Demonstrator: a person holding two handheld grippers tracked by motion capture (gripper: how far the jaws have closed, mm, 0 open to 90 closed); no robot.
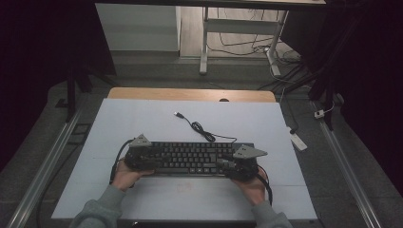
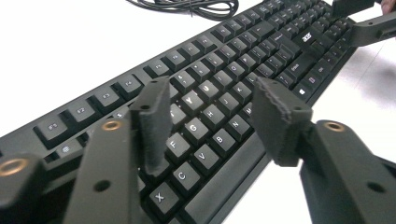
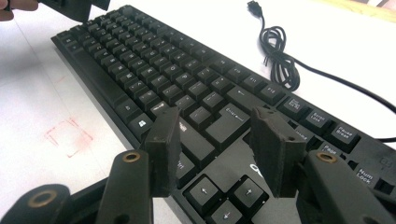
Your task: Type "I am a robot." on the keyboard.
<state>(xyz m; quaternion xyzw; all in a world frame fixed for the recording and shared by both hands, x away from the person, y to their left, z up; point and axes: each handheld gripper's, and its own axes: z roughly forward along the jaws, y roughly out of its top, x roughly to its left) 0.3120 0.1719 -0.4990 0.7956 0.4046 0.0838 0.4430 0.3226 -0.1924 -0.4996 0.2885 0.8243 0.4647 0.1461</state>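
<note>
On white table (image 1: 142, 123), near edge: black keyboard (image 1: 192, 157), long axis left-to-right, cable (image 1: 199, 128) trailing away. Left gripper (image 2: 210, 116) over its left end, right gripper (image 3: 217, 147) over its right; both released, jaws apart, equally near.

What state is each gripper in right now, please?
Left gripper: open, jaws spread over the keyboard, holding nothing.
Right gripper: open, jaws spread over the keyboard's other end, holding nothing.
</note>
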